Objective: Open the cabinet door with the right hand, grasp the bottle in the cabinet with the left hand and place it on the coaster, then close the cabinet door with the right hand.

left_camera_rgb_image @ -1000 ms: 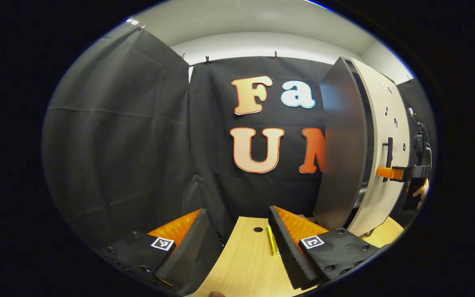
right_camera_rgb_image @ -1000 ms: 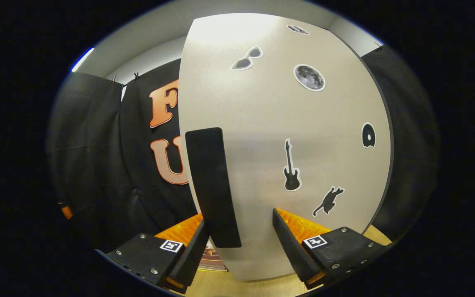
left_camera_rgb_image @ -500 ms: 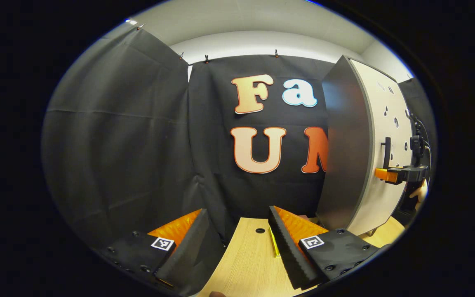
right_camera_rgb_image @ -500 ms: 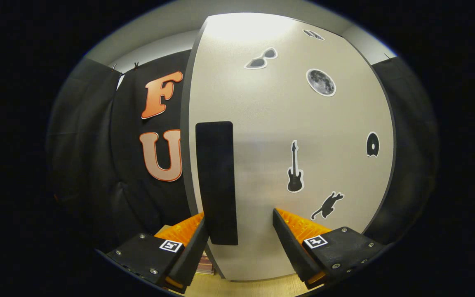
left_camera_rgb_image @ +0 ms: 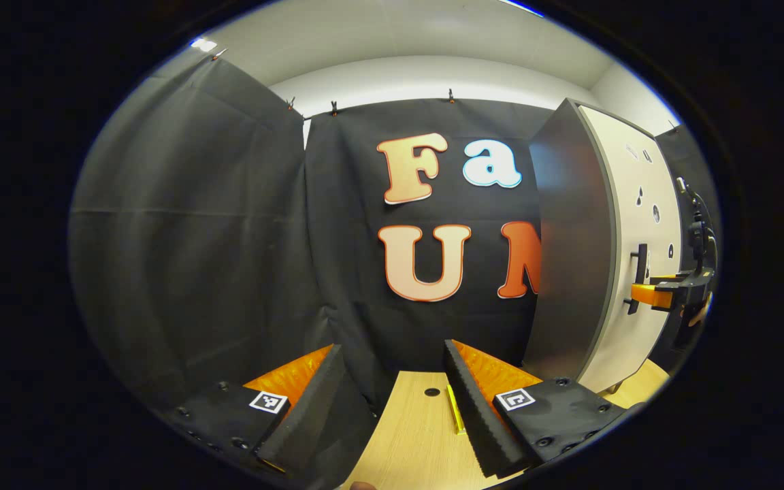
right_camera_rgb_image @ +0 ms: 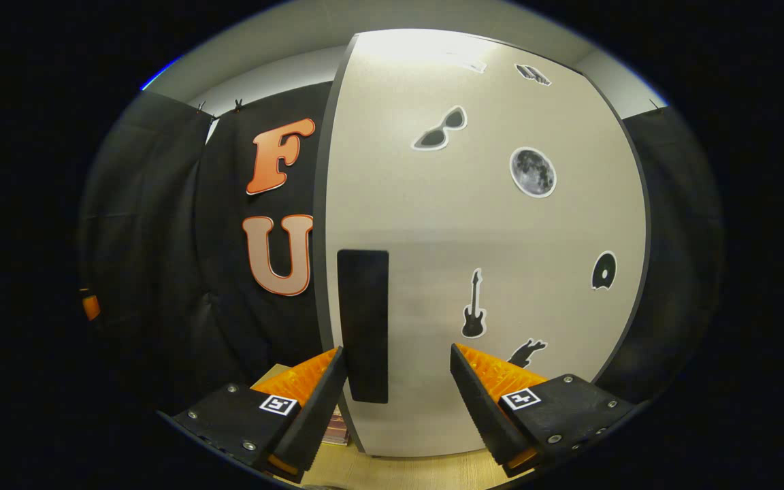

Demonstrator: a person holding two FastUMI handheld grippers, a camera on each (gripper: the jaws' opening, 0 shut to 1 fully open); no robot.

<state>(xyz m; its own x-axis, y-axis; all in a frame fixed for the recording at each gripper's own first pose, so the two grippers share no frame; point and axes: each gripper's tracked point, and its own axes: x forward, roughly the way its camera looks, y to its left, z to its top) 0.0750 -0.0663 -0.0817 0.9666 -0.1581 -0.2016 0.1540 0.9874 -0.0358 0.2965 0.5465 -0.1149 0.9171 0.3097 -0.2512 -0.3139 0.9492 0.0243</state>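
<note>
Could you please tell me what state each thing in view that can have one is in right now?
Beige sticker-covered cabinet door: shut against the dark cabinet.
Black bar door handle: between the right tool's fingers, not clamped.
Right tool: open.
Left tool: open, empty, over the light wooden table.

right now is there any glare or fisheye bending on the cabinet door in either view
Right gripper view: a bright washed-out patch at the top of the cabinet door, whose straight edges bow outward; stickers and the black handle stay sharp. Left gripper view: the door sits at the rim, squeezed and curved, with no glare.
</note>
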